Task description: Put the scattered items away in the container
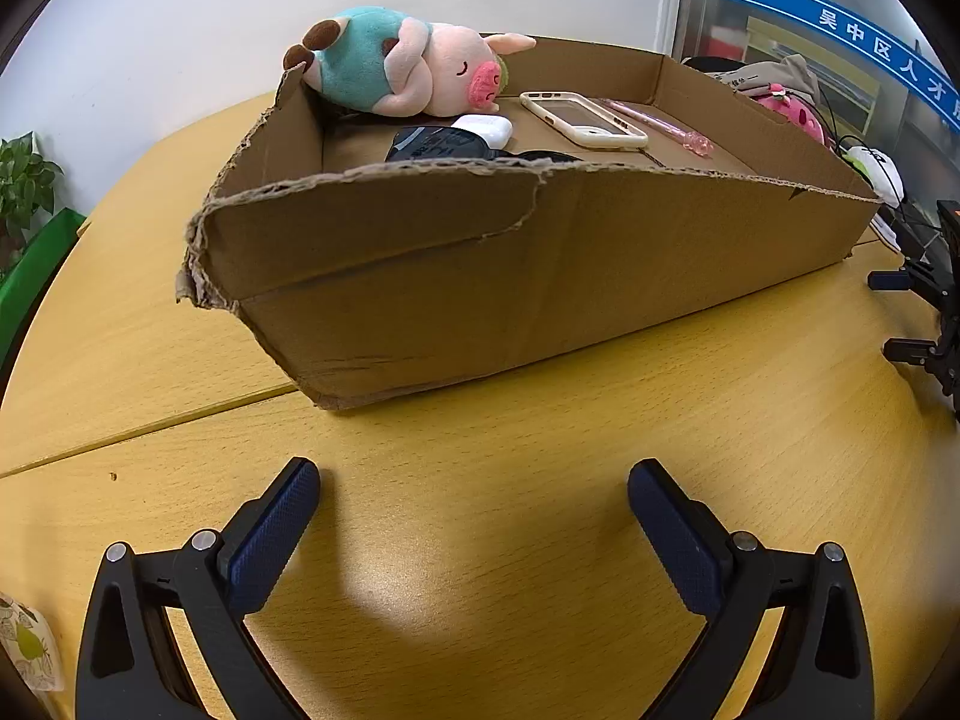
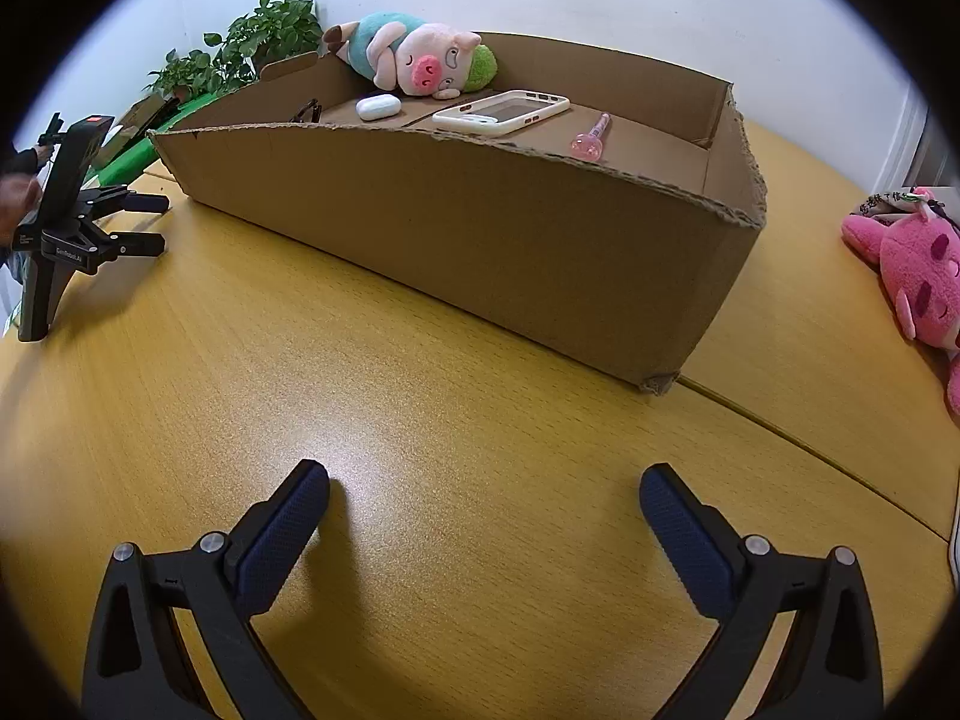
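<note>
Cardboard box (image 1: 540,264) sits on the yellow wooden table (image 1: 480,510), holding a plush pig (image 1: 414,66), white earbud case (image 1: 483,125), cream phone case (image 1: 582,119) and pink pen (image 1: 660,126). Left gripper (image 1: 474,498) and right gripper (image 2: 485,498) hover over bare tabletop before the box, jaws spread wide, nothing between them.

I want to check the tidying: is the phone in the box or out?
In. The phone lies flat on the floor of the box, beside the pink pen.

Bare worktop (image 2: 420,396) lay open before both claws; the cardboard box's (image 1: 540,276) tall near wall blocked a level approach, leaving entry from above.
</note>
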